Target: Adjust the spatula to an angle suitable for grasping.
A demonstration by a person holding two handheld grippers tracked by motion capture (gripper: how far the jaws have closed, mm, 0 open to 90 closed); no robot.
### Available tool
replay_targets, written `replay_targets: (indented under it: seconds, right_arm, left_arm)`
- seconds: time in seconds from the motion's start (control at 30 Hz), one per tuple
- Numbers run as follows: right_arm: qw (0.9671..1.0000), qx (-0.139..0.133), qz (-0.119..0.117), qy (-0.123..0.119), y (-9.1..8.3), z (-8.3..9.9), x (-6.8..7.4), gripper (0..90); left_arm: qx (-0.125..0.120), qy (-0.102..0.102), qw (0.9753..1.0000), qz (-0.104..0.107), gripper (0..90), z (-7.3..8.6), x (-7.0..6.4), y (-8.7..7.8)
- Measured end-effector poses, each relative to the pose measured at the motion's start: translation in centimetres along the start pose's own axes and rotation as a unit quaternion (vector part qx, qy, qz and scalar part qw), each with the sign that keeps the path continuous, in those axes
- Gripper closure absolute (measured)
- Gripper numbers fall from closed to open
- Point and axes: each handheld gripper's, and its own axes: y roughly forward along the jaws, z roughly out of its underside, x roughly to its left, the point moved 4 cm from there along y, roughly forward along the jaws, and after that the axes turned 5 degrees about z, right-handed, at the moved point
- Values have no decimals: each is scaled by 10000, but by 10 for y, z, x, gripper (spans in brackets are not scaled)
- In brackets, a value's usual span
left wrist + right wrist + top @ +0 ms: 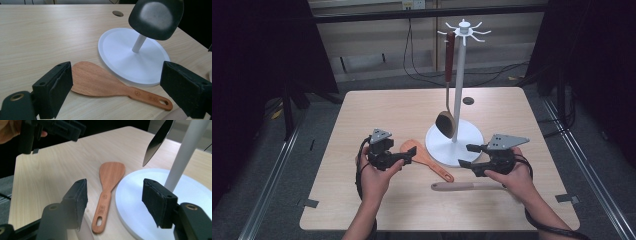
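high view, from above the table: a flat orange-brown wooden spatula [424,159] lies on the pale wood table [362,115], its rounded blade toward the left gripper and its handle, with a hanging slot at the end, running toward the person. it rests just beside the round white base of a tall white utensil stand [455,142], whether touching the rim or a hair apart i cannot tell. a dark ladle with a red handle [447,100] hangs from one of the stand's top hooks, bowl low over the base. a beige handled utensil [467,186] lies on the table nearer the person.

the left gripper [406,159], held in the left hand, has its jaws wide apart and empty, framing the spatula's blade. the right gripper [466,156] is likewise wide open, holding nothing (its jaws straddle the spatula's handle end and the base rim).

likely risks: the thin spatula lies flat, so closing jaws may scrape the table and skid it away, or wedge it against the base. a lift could knock the hanging ladle and set it swinging, or tip the stand.
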Motion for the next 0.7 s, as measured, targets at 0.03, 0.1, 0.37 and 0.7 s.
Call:
replay_targets:
  seconds: [0.03, 0.1, 0.37, 0.7]
  right_arm:
    - [10000, 46, -2, -17, 1, 1, 0, 371]
    - [9998, 170, -72, -46, 2, 3, 2, 372]
    - [9974, 650, -142, -270, 7, 17, 7, 439]
    - [9896, 1232, -328, -667, 16, 34, 17, 676]
  left_arm:
    - [-44, -50, 10000, 5, 109, 0, 0, 0]
    - [-46, -63, 10000, 15, 109, 0, 0, 1]
    - [-39, -41, 10000, 8, 109, 0, -1, 0]
    - [-53, -56, 10000, 1, 110, 0, 0, 0]
